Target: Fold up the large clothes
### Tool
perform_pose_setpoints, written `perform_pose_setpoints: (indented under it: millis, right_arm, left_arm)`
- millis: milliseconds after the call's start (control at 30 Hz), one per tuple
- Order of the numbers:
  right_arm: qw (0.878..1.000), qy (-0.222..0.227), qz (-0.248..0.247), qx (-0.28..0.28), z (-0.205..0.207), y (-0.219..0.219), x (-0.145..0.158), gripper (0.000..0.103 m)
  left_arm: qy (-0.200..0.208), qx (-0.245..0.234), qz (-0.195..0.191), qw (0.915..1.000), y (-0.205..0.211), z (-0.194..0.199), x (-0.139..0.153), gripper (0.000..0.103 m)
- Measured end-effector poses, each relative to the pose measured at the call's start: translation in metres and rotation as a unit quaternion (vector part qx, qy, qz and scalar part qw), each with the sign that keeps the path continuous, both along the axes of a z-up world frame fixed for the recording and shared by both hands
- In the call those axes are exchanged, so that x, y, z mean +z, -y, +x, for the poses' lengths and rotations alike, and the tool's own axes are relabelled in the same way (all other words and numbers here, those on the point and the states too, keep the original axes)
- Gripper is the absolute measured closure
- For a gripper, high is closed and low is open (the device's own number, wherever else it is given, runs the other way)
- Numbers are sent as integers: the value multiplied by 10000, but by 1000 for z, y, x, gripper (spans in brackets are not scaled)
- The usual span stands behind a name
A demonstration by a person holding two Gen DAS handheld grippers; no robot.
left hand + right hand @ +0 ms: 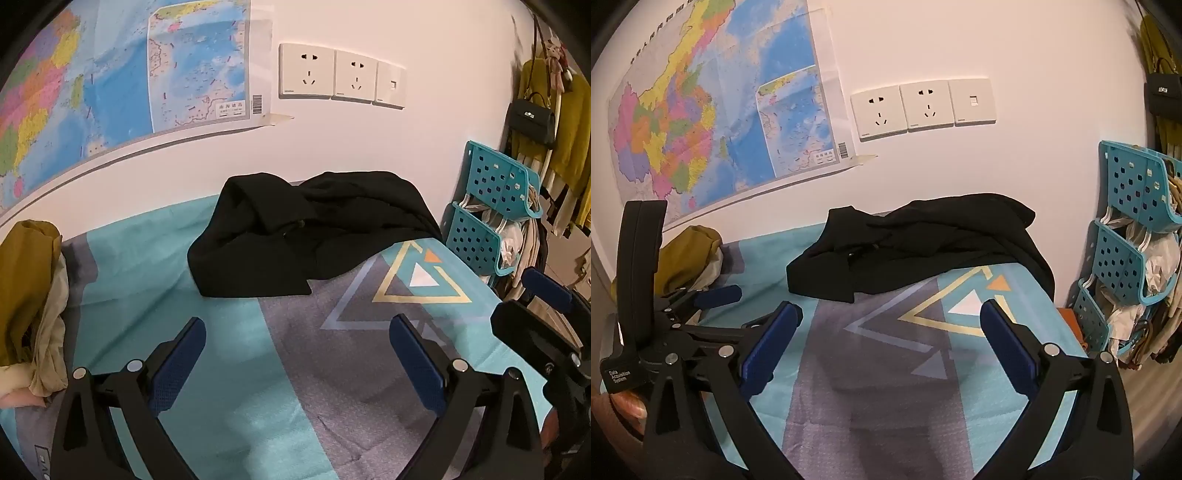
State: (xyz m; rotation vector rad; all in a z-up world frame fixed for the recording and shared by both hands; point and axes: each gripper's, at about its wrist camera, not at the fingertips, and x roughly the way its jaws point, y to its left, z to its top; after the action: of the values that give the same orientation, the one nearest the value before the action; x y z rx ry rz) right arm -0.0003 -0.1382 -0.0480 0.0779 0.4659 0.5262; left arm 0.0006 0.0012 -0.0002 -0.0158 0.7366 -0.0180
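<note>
Left wrist view: garment (310, 236) lies crumpled ahead, stretched crosswise by the wall; left tool (295, 354) and right tool (890, 339) both spread, empty, about equally near.

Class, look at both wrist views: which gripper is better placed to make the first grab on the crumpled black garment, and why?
Probably the left gripper: the black garment has its loose near corner just ahead of the open fingers. The right gripper, also open, faces mostly bare cloth, with the garment farther off.

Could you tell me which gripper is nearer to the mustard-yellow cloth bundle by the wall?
Left. The left gripper hangs just right of the yellow bundle; the right gripper is farther right, beyond the left one.
</note>
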Motion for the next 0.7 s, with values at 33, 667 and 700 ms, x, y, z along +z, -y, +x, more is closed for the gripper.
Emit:
perform_pose_setpoints:
  millis: [33,667,700]
  right_arm:
    - [10000,0,3,-3,1,0,0,5]
    - [10000,-23,-71,31,9,-1,-1,5]
    - [10000,-26,-75,26,9,-1,-1,5]
  left_arm:
    - [-15,-12,8,10000,0,0,0,7]
    - [45,93,-17,9999,-4,2,-4,7]
    - [45,96,-8,9999,-4,2,-4,7]
